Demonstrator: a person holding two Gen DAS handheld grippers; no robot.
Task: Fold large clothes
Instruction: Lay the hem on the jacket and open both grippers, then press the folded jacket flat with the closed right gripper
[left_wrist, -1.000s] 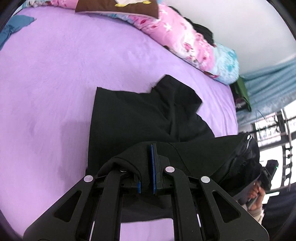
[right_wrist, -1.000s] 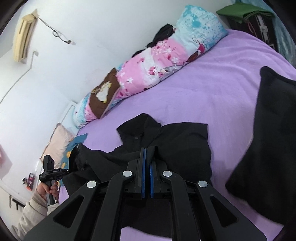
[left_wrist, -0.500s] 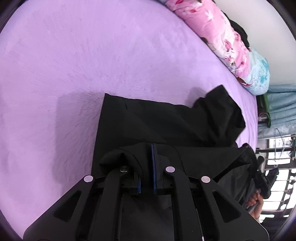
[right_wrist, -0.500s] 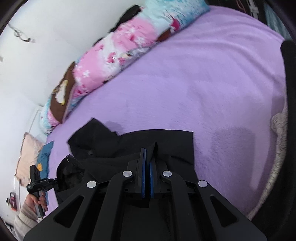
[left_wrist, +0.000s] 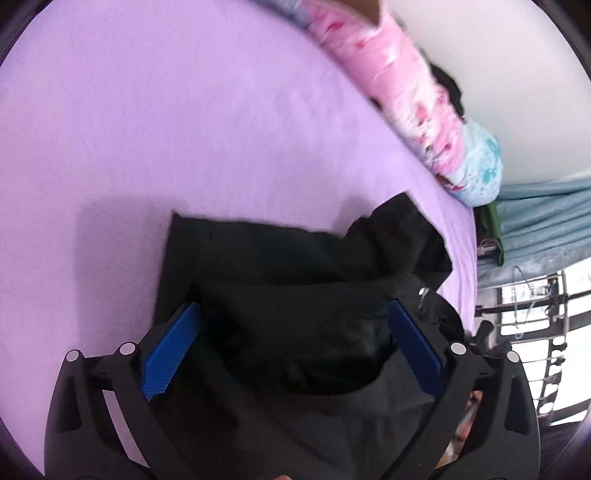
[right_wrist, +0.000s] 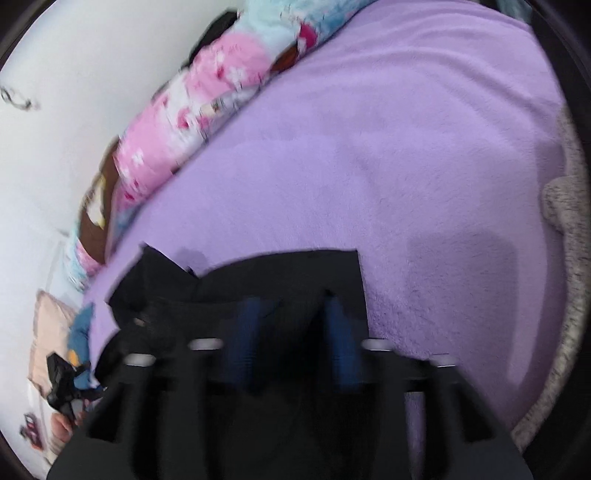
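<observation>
My left gripper (left_wrist: 293, 345) is wide open over the black jacket (left_wrist: 295, 266) on the purple blanket (left_wrist: 184, 122); right gripper (right_wrist: 291, 339) is parted too (blurry), holding nothing.

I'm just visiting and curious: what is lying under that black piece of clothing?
The black garment lies on a purple blanket, which shows all around it. Its own folded layers overlap, and whatever sits beneath them stays covered. Both open grippers hover above.
</observation>
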